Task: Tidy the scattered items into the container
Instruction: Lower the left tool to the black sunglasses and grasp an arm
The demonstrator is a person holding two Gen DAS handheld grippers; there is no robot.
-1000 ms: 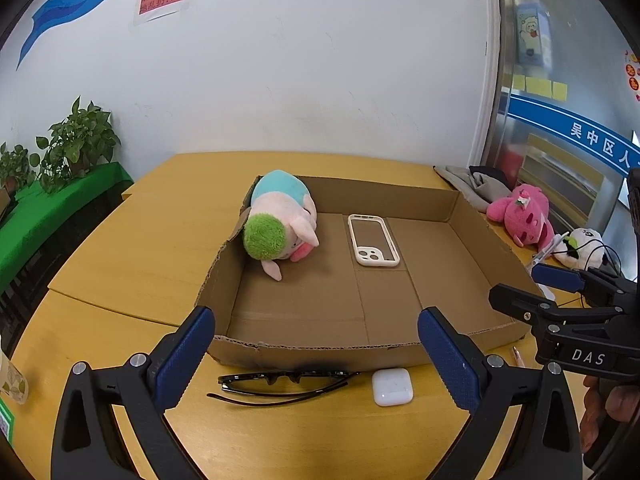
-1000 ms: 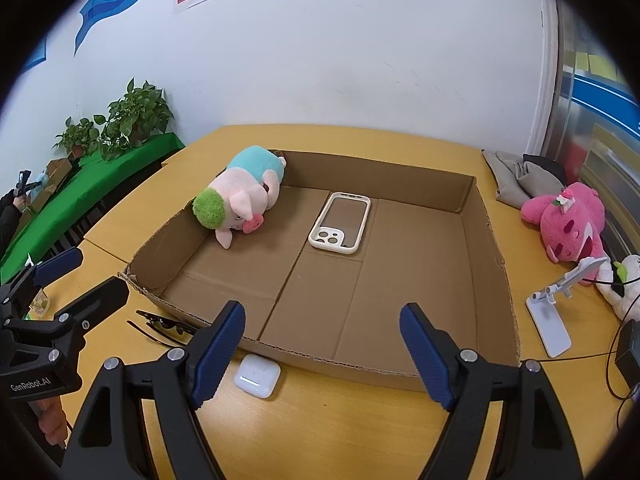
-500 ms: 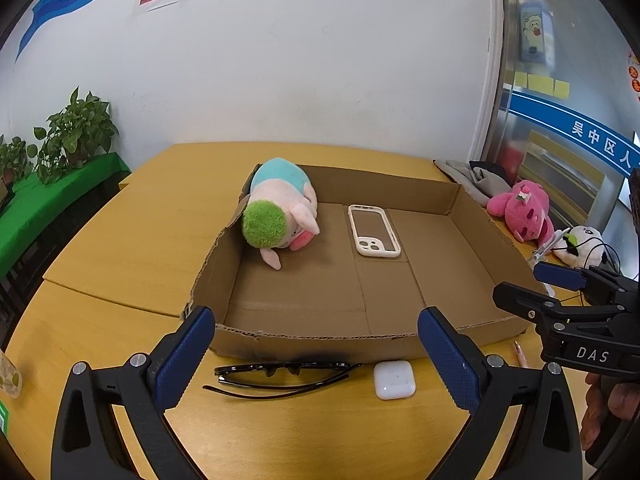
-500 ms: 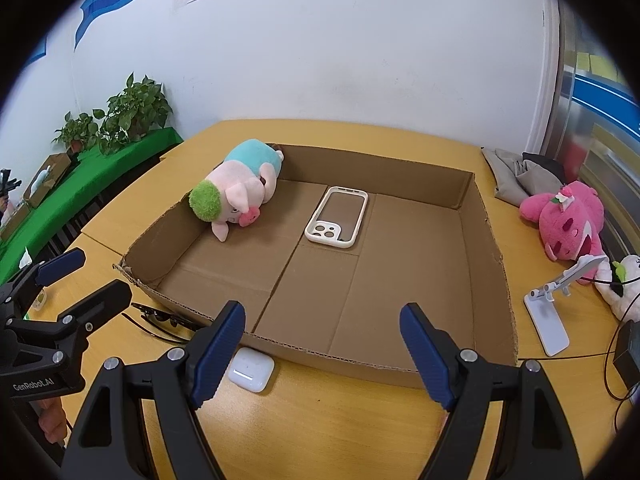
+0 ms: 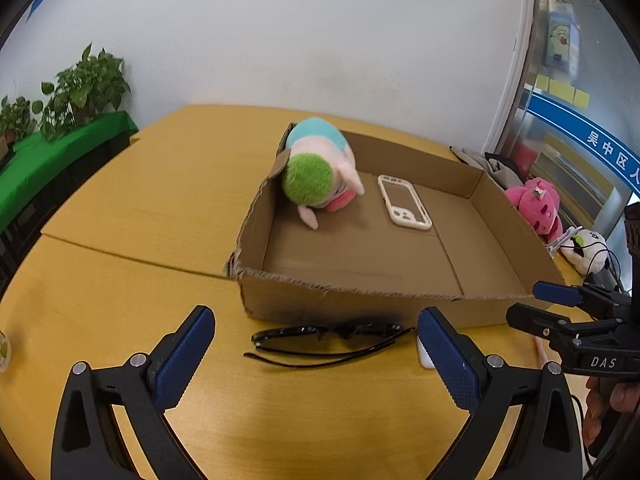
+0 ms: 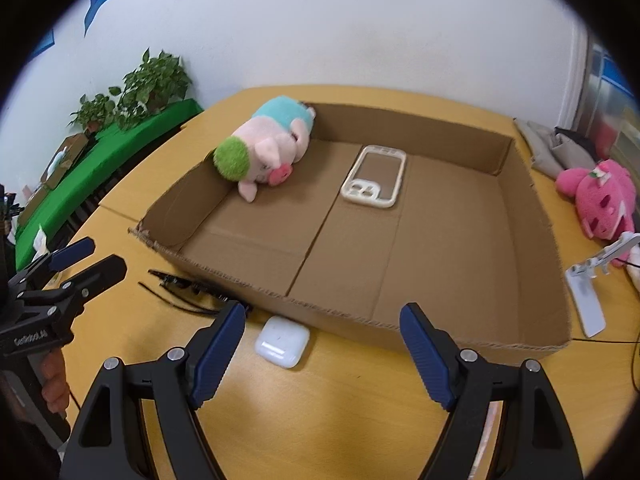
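The black sunglasses lie folded on the yellow counter at lower centre of the left wrist view, just in front of the near wall of the cardboard box, outside it. The white earbud case sits on the counter beside them, also outside the box and close to its near wall; in the left wrist view most of it is hidden behind the right blue pad of the left gripper.

Inside the box, a plush pig with a green head and teal back leans against the left wall at the upper left of the right wrist view, and a cream phone case lies flat on the box floor near the centre.

The left gripper hovers low over the counter with its jaws wide apart, the sunglasses showing between the pads. The right gripper has its jaws wide apart too, empty, with the earbud case just inside its left pad and the box wall right behind it. Each gripper shows in the other's view at the frame edge.

At the right of the right wrist view a white phone stand stands on the counter beside the box, with a pink plush toy beyond it and grey cloth further back. Potted plants sit on a green-covered shelf at the upper left.
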